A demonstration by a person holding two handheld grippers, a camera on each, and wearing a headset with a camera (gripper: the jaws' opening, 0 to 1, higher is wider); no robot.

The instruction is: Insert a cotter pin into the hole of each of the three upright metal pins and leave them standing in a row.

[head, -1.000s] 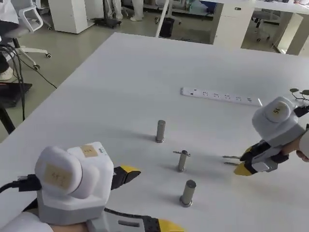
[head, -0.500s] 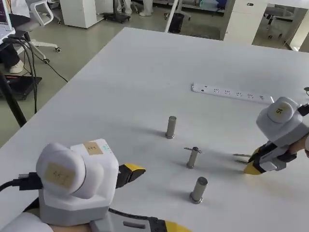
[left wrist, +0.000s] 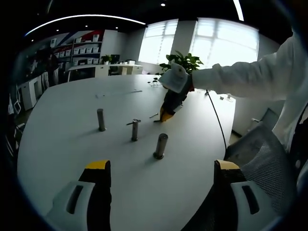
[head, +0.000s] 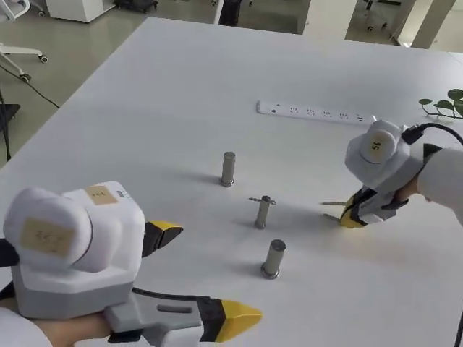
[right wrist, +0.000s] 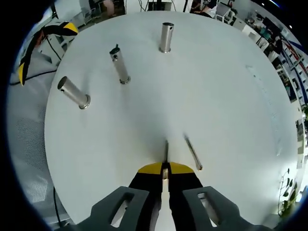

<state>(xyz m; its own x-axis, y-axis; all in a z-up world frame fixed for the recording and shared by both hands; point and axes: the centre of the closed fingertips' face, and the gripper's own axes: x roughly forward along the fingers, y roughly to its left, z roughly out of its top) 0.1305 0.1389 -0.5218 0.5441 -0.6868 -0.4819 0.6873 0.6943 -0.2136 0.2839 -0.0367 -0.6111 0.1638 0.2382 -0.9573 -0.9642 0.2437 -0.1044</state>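
Observation:
Three upright metal pins stand in a diagonal row on the white table [head: 145,108]. The far pin [head: 228,168] and the near pin [head: 273,258] are bare. The middle pin [head: 263,211] has a cotter pin through its top. To the right of the row, my right gripper [head: 347,217] rests low on the table, shut on a cotter pin [right wrist: 166,153] that points toward the pins. A second cotter pin [right wrist: 192,153] lies loose beside it. My left gripper [left wrist: 161,168] is open and holds nothing, near the front edge, facing the row.
A white power strip [head: 315,113] lies across the table behind the pins. A small green plant [head: 445,103] sits at the far right edge. The table edge falls off to the left, with floor and office chairs beyond.
The head camera has shifted, moving the whole scene. My right gripper keeps about the same distance from the middle pin, cotter pin still in it. The left gripper stays open.

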